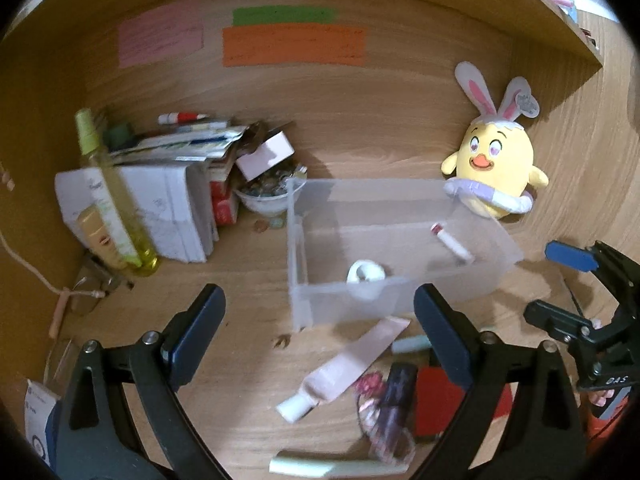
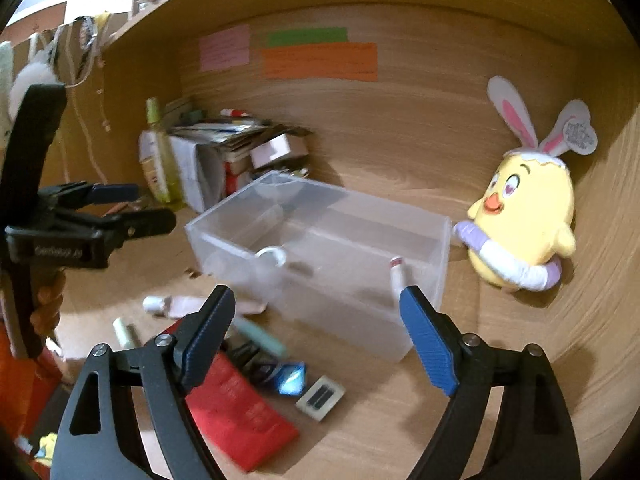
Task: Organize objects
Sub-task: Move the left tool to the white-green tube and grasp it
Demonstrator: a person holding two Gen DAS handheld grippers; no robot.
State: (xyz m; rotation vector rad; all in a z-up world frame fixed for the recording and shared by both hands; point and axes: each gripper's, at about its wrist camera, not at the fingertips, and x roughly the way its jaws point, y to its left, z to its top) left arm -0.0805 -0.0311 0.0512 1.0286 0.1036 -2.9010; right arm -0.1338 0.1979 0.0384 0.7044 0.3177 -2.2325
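A clear plastic bin (image 1: 484, 246) (image 2: 360, 320) stands on the wooden desk. Inside it lie a small white round piece (image 1: 366, 272) (image 2: 274, 256) and a white tube with a red cap (image 1: 452, 242) (image 2: 398, 276). In front of the bin lie a pink tube (image 1: 352, 364) (image 2: 180, 304), a dark little bottle (image 1: 394, 396), a red packet (image 1: 436, 400) (image 2: 236, 400), a pale green stick (image 1: 336, 466) and a small white case (image 2: 320, 396). My left gripper (image 1: 320, 320) (image 2: 148, 206) hangs open above these items, holding nothing. My right gripper (image 2: 316, 300) (image 1: 560, 288) is open and empty near the bin's right end.
A yellow chick plush with rabbit ears (image 1: 496, 168) (image 2: 528, 216) leans on the back wall right of the bin. To the left are stacked boxes and papers (image 1: 172, 208), a yellow spray bottle (image 1: 112, 196) and a bowl of small bits (image 1: 266, 196). Coloured notes (image 1: 294, 44) hang on the wall.
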